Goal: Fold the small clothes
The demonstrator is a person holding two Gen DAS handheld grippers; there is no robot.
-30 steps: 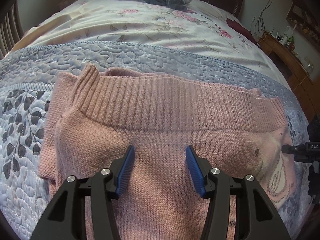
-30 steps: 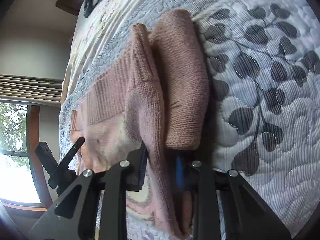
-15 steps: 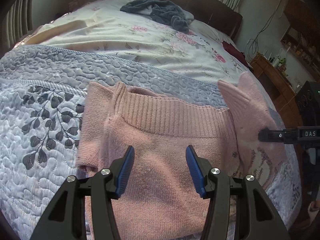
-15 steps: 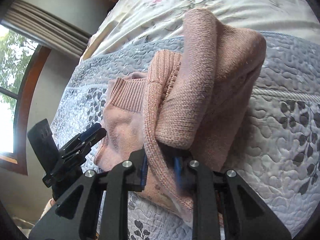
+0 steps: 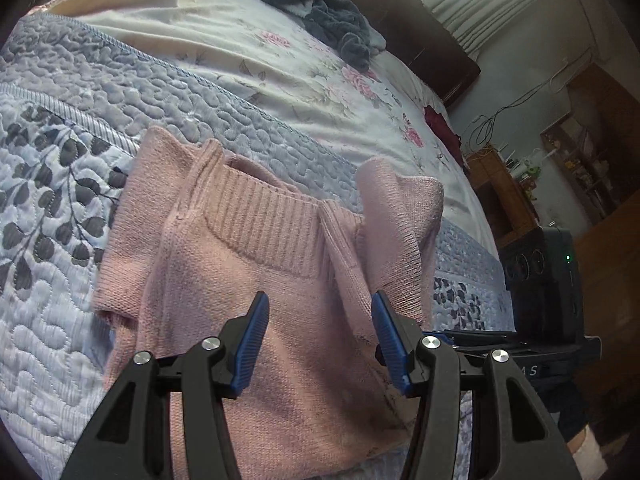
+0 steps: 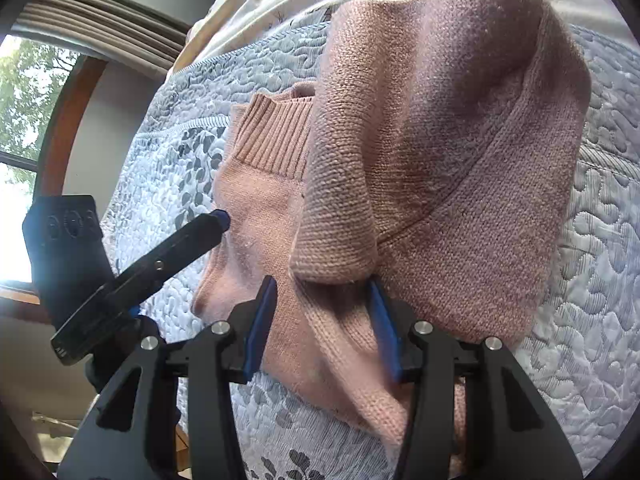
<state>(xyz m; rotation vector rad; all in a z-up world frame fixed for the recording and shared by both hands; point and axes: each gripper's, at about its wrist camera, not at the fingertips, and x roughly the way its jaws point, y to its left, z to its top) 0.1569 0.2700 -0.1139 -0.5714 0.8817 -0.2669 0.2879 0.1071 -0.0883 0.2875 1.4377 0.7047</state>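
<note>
Lying on quilt (image 5: 52, 208), pink sweater (image 5: 256, 304), right edge raised, left tongs (image 5: 318, 334) spread.

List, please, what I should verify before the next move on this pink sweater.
1. Left gripper free: ok, open and empty over the pink sweater.
2. Right gripper released: ok, jaws apart, though knit lies between them.
3. Right sleeve laid flat: not ok, it stands bunched above the body.
4. Ribbed collar lying smooth: ok.
5. Other sleeve tucked in neatly: cannot tell.
6. Quilt smooth under the sweater: cannot tell, it is hidden.
</note>
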